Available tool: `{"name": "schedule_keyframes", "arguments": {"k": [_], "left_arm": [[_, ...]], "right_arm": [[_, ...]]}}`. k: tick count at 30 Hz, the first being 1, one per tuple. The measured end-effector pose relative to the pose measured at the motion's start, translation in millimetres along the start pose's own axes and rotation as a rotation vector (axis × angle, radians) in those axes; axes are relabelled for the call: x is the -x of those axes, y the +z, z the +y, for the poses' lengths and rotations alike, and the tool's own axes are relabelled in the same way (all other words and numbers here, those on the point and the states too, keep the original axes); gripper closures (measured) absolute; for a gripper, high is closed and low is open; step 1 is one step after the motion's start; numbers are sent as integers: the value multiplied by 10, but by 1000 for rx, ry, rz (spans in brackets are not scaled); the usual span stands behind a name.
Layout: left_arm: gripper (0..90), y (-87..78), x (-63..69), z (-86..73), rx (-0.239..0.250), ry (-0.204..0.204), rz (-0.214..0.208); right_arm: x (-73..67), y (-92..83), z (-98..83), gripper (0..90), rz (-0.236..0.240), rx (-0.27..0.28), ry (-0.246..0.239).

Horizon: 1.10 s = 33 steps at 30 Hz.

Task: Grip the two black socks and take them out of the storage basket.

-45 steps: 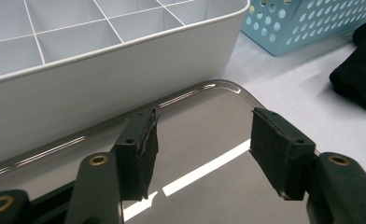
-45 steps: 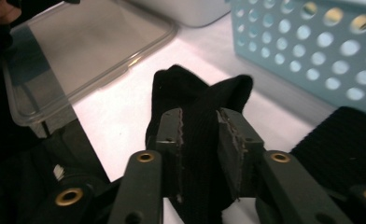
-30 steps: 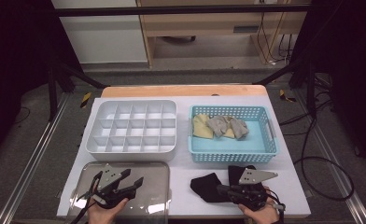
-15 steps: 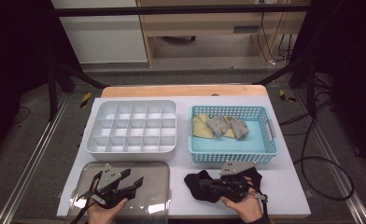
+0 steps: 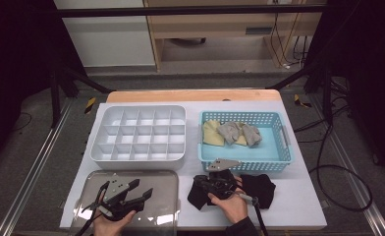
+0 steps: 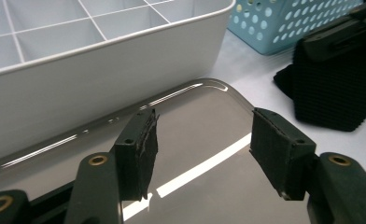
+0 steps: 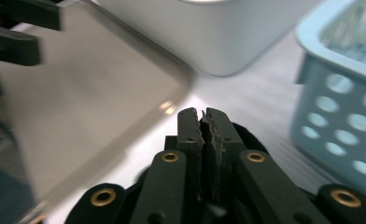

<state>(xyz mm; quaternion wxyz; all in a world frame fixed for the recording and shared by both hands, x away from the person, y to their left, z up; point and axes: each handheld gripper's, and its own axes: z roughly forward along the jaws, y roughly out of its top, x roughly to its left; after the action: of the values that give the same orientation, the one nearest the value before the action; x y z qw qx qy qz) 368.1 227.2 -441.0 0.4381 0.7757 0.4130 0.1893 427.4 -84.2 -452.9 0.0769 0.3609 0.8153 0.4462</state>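
Observation:
A black sock (image 5: 260,187) lies on the white table in front of the blue basket (image 5: 244,165). My right gripper (image 5: 201,186) lies over its left part and points left. In the right gripper view its jaws (image 7: 203,114) have just been opening slightly; the pads stand almost together with nothing seen between them, and black cloth (image 7: 252,136) lies under them. My left gripper (image 5: 140,188) hovers over a clear lid (image 5: 167,199). Its jaws are open and empty (image 6: 202,135) above the lid (image 6: 195,105), with the sock (image 6: 333,88) off to the right.
A white compartment tray (image 5: 136,158) stands behind the lid, its wall close in the left gripper view (image 6: 102,79). The blue basket holds yellow and grey socks (image 5: 232,132). Dark floor, rails and cables surround the table.
My right hand and gripper have slid left across the black sock, towards the lid, and the sock's left part has bunched up. The left gripper has stayed where it was.

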Motion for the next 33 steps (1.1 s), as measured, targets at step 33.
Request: {"name": "schedule_keyframes", "arguments": {"k": [33], "left_arm": [[427,758,806,232,-129,109,-176]], "right_arm": [[225,-797,-510,612,-33,128,4]]}}
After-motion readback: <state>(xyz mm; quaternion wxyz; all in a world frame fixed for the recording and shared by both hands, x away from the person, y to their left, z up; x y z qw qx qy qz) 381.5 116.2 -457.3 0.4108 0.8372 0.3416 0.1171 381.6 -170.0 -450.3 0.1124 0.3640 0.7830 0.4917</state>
